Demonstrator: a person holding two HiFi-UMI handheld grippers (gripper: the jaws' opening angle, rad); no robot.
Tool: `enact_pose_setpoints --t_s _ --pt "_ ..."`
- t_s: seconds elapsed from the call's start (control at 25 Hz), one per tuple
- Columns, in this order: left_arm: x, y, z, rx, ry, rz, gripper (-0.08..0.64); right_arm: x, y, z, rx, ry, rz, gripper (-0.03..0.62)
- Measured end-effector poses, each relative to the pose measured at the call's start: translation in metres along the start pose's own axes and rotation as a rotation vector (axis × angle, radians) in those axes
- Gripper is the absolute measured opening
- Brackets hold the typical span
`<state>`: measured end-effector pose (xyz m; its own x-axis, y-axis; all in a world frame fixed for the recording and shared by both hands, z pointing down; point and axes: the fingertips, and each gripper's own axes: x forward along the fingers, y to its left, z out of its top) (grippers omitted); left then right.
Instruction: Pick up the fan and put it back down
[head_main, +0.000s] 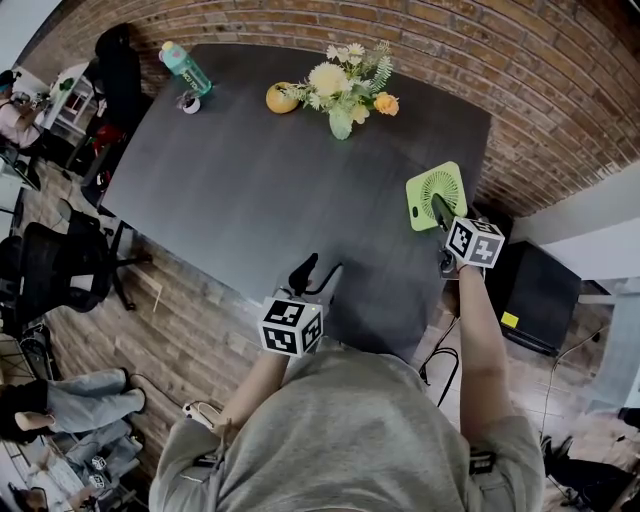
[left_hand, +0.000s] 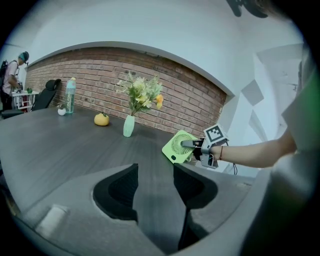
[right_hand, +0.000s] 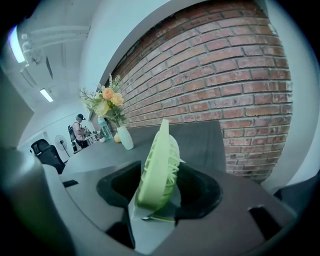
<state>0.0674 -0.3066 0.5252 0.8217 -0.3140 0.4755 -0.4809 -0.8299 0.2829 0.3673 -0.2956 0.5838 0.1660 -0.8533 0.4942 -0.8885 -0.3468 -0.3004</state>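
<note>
A light green square fan stands on edge at the right end of the dark table, near the brick wall. My right gripper straddles it. In the right gripper view the fan stands between the two jaws with its base on the table, and the pads do not visibly press it. The left gripper view shows the fan and the right gripper from the side. My left gripper hovers open and empty over the table's near edge, with only tabletop between its jaws.
At the far side stand a vase of flowers, a yellow-orange round object, a teal bottle and a small white ring. A black office chair is at the left, a black box at the right. People are at the far left.
</note>
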Motion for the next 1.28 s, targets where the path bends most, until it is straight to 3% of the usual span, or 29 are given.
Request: enact_pose_setpoints --t_s 0.48,0.88,1.28 --pt "-0.023 -0.002 -0.009 0.002 -0.008 0.017 0.212 -0.014 0.005 0.004 0.011 -0.053 -0.004 0.256" --pt "-0.038 -0.019 -0.011 0.025 -0.027 -0.019 0.212 -0.064 0.007 0.000 0.005 -0.119 -0.070 0.276" --pt "-0.078 -0.024 -0.022 0.019 -0.067 -0.012 0.212 -0.127 0.062 -0.026 -0.035 -0.145 -0.033 0.275"
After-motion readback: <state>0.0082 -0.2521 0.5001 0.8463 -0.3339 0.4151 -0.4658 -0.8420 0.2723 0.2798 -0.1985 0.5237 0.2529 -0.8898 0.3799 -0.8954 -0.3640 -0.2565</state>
